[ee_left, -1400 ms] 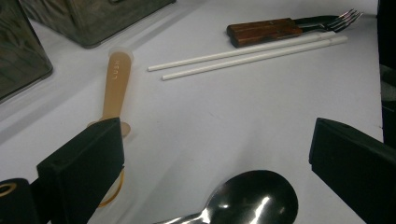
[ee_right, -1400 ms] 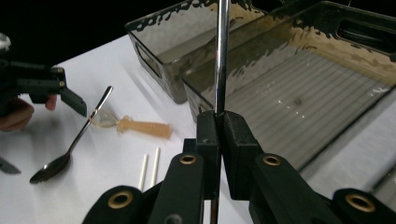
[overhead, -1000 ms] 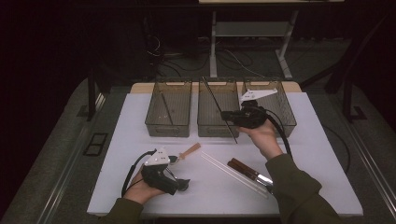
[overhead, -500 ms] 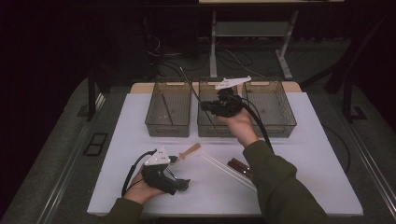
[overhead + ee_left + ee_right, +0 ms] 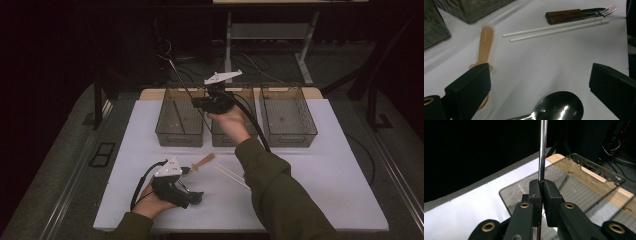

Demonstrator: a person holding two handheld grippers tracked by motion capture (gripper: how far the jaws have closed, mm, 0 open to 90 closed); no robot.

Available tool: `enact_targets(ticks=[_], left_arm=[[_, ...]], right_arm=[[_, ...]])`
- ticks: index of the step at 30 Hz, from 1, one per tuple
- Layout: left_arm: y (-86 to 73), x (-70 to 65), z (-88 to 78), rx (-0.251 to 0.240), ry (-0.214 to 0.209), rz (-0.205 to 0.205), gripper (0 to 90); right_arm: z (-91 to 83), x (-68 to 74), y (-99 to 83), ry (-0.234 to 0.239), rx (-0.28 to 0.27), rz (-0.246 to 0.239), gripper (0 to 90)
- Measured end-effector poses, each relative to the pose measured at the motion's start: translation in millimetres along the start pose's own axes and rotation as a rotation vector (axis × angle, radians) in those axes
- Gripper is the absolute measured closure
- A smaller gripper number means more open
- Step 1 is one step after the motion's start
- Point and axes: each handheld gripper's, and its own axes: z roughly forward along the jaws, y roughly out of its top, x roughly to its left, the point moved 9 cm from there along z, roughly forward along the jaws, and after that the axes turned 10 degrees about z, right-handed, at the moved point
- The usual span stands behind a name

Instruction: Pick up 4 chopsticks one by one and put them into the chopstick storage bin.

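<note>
Now the right gripper (image 5: 200,104), jaws clamped on a thin metal rod (image 5: 176,75), hovers at upper centre over the left bin (image 5: 179,134), likely the drop-off step, needing a lowering and release, while the left gripper (image 5: 195,199) rests open at lower left.

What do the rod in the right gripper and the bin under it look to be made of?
The rod held in the right gripper looks like polished metal: thin, straight, silvery, with a bright highlight running along it. The bin under it seems to be smoky, see-through plastic: the table shows through its walls, and the rim has moulded handle cut-outs. Neither is certain from looks alone.
</note>
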Motion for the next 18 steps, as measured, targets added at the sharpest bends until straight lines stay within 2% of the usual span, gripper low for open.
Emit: enact_targets(ticks=[3,7,18], left_arm=[[0.5,-0.3,-0.3,-0.004,-0.001,-0.001,2.5],[0.7,-0.4,-0.6,-0.006,-0.002,-0.002,2.5],[1.9,-1.1,-0.1,-0.014,-0.006,-0.004,2.4]], right_arm=[[9.4,2.0,4.5,-0.008,-0.005,-0.008,85.4],[21.1,1.1,7.6,-0.017,-0.011,0.008,85.3],[47.8,-8.9,-3.7,-0.045,0.003,0.041,85.4]])
